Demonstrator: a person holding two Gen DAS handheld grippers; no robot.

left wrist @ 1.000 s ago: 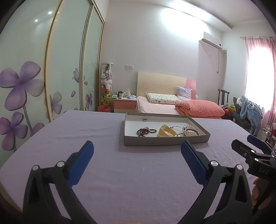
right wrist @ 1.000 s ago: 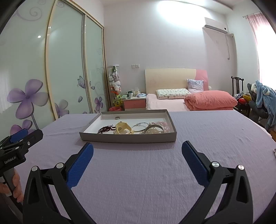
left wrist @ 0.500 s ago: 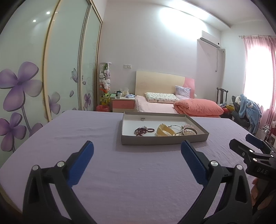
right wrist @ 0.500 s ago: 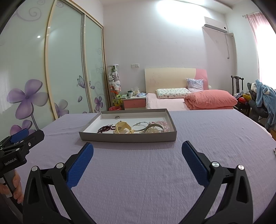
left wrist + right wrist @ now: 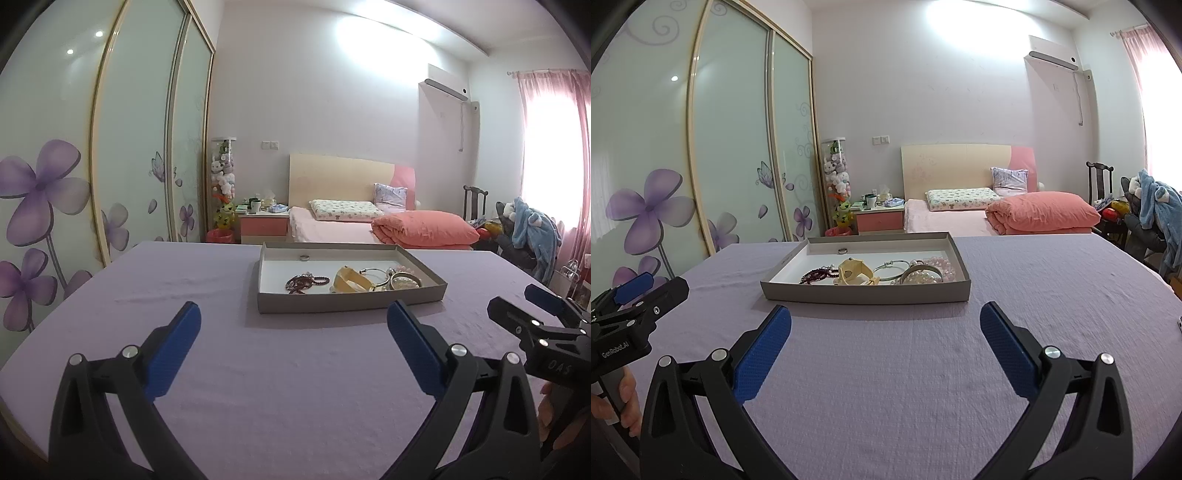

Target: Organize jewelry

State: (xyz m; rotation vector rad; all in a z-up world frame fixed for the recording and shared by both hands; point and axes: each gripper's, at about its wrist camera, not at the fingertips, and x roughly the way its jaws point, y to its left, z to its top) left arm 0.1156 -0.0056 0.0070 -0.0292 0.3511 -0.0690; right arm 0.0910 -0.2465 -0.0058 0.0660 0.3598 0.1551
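A shallow grey tray [image 5: 347, 305] [image 5: 864, 294] sits on the lilac tablecloth, ahead of both grippers. Inside lie a small ring [image 5: 304, 257] [image 5: 842, 250], a dark red bead bracelet [image 5: 305, 283] [image 5: 819, 275], a cream bangle [image 5: 351, 283] [image 5: 854, 277], a silver bangle [image 5: 373, 273] [image 5: 893, 269] and pearl strands [image 5: 405, 282] [image 5: 923, 276], with pink beads [image 5: 942, 265] at the tray's right end. My left gripper [image 5: 293, 334] is open and holds nothing, short of the tray. My right gripper [image 5: 885, 334] is open and holds nothing too; it also shows in the left wrist view [image 5: 524, 306].
The table [image 5: 207, 295] is covered in lilac cloth. Beyond it stand a bed with pink bedding [image 5: 1041, 216], a pink nightstand [image 5: 881, 219], sliding wardrobe doors with purple flowers [image 5: 650, 206] and a chair piled with clothes [image 5: 1152, 206]. A hand [image 5: 626, 402] holds the left gripper's handle.
Both views have crept slightly nearer the tray and tilted a little; the grippers stay open and nothing in the tray has moved.
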